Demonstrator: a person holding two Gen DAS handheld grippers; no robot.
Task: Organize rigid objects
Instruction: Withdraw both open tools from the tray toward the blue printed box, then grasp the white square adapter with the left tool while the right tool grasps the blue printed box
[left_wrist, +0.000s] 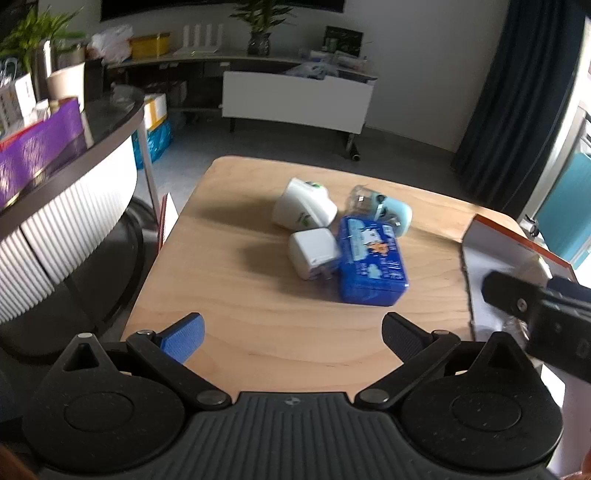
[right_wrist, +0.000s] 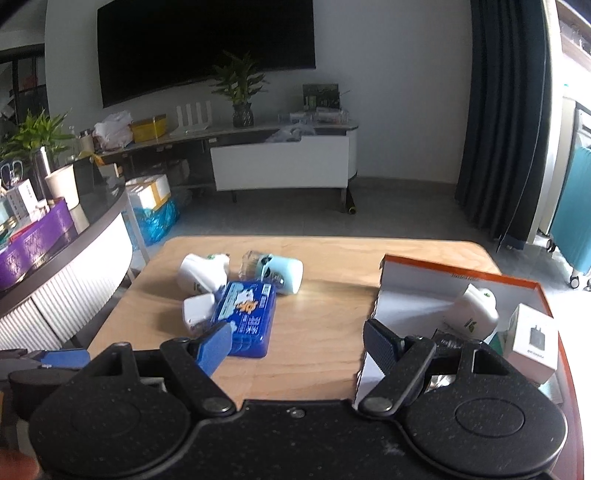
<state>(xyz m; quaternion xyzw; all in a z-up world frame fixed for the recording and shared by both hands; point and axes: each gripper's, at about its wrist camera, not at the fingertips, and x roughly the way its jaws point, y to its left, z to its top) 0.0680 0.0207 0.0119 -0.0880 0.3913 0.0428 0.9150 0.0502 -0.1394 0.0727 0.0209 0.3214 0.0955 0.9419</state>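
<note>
A cluster lies mid-table: a blue packet, a small white charger cube, a larger white adapter, and a pale blue device against a clear item. My left gripper hovers open, nearer than the cluster, holding nothing. My right gripper is open too, between the packet and an orange-rimmed box. That box holds a white adapter and a small white carton.
The wooden table ends at a rounded far edge. A curved counter with a purple box stands left. The other gripper's black body hangs over the orange box. A white cabinet and dark curtain stand behind.
</note>
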